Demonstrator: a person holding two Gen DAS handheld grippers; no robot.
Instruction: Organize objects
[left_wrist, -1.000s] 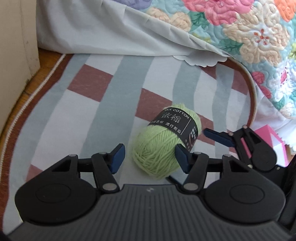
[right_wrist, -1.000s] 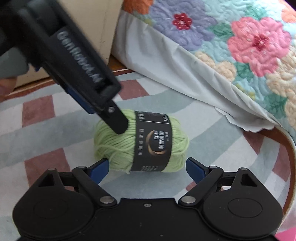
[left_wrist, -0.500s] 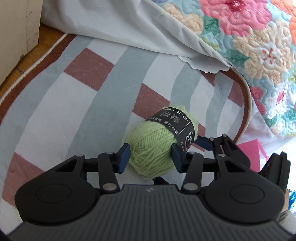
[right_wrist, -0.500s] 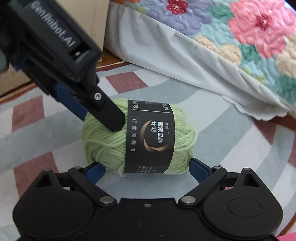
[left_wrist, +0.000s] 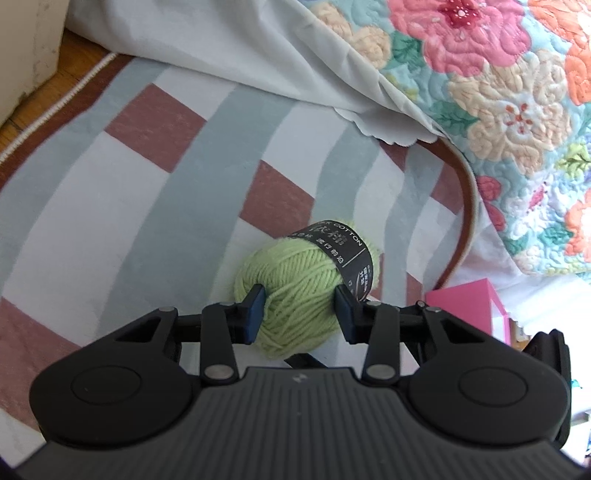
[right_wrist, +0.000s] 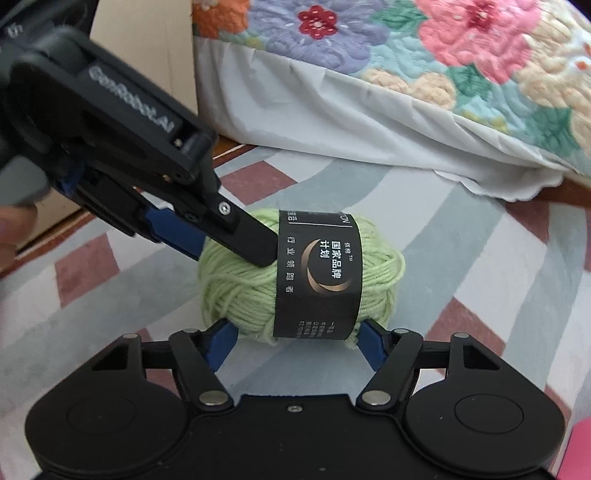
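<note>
the left gripper jaws have just closed, pinching the green yarn ball. the right gripper jaws, at 6 o'clock, have just narrowed against it, so it looks ready to lift.

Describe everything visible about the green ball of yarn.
The ball of yarn is a plump skein of soft pale-green strands, wrapped around its middle by a black paper band printed with white characters and a gold crescent. It lies on its side on the striped rug, near the floral quilt. The left gripper has just been closing and pinches one end; the right gripper has been closing across the skein's length.
</note>
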